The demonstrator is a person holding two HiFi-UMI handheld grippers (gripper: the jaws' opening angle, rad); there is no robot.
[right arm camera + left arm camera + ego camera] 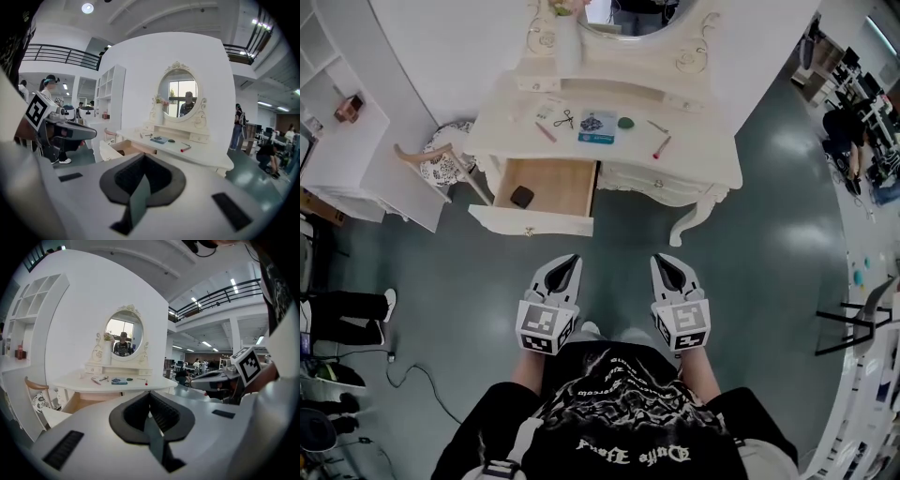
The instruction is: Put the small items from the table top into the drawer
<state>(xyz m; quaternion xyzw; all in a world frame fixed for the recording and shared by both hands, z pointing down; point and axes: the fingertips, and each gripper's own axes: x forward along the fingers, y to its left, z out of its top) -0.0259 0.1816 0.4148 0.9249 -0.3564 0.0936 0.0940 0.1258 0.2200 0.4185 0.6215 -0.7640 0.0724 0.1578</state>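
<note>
The white dressing table (694, 150) stands ahead of me. On its top lie small scissors (564, 118), a blue packet (596, 127), a green item (625, 123), a red pen (662, 147) and a pink pen (546, 131). The wooden drawer (562, 192) at its left is pulled out, with a black item (522, 196) inside. Both grippers hang close to my chest, well short of the table. The left gripper (570, 261) (150, 401) is shut and holds nothing. My right gripper (664, 261) (143, 164) is also shut and holds nothing.
A patterned chair (441, 164) stands left of the drawer, beside a white shelf unit (337, 141). A vase (567, 42) and an oval mirror (628, 19) are at the table's back. A cable (412, 375) lies on the floor at the left.
</note>
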